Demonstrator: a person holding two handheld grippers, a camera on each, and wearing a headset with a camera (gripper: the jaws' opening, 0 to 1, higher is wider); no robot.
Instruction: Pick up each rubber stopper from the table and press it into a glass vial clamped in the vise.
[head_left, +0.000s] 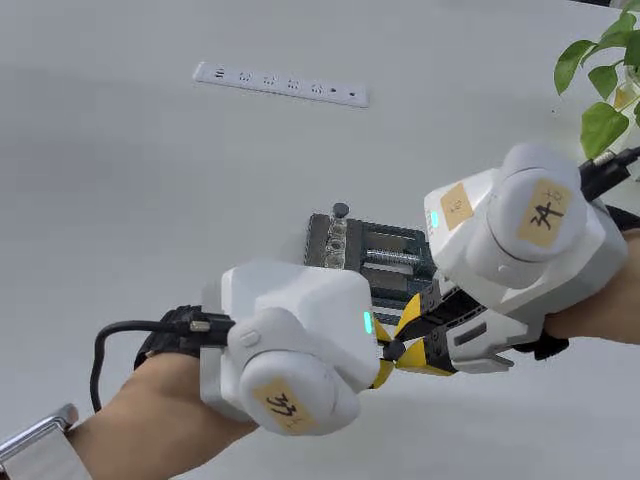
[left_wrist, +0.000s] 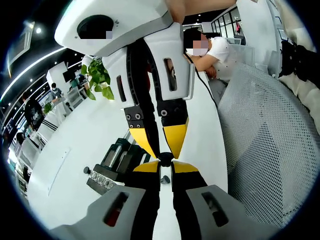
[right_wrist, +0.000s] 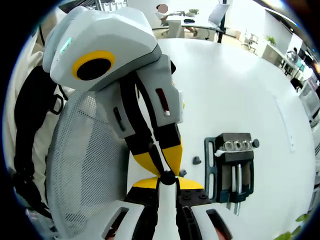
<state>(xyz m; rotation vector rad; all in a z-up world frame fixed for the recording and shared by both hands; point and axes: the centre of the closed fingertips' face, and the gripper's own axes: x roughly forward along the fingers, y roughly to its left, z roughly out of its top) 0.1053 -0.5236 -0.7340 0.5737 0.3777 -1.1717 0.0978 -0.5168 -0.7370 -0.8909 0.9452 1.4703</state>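
Right gripper view had the rubber stopper pinched at the tip of the right tool, up off the worktop. Left tool was clenched to a point, nose to nose against it from 12 o'clock. Couldn't tell if it shared the grip. — A

Handling? — B

Judged it light, soft, grippy. It's small, so it would likely roll or squirt out if squeezed off-centre. Best held across the wide end, with the narrow end left free for the vial mouth. — A

Target? — B

Vise sat at 3 o'clock of the tips, with the glass vials clamped in a row at its 12 o'clock end. Glass was the fragile part, so press straight and gently. Two spare stoppers lay on the worktop at 2 o'clock, between tips and vise. — A
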